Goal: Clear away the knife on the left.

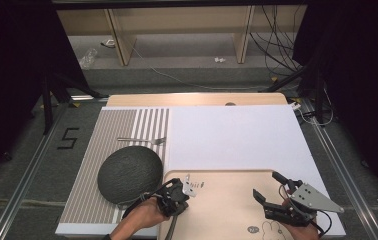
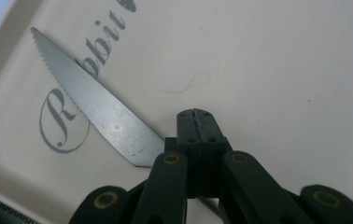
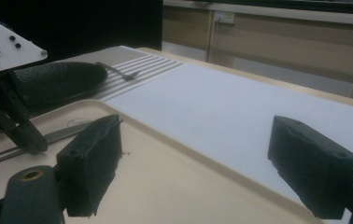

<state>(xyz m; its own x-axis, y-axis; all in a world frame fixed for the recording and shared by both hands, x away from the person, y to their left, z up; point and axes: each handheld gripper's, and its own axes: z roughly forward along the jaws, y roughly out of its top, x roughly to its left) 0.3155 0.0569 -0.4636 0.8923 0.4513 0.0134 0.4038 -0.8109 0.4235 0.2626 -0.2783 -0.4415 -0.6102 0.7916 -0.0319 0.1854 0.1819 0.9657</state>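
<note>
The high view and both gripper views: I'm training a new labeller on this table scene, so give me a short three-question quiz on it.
1. True or false: the left gripper has its jaws shut on the knife.
2. Where does the fork lie?
A. on the tray
B. on the striped mat, beyond the dark bowl
C. on the white sheet
3. Fill in: the right gripper hovers over the tray with its jaws ____.

Key
1. True: the shut jaws clamp the handle end, and the serrated blade lies on the tray.
2. B
3. open, with nothing between them.
</note>
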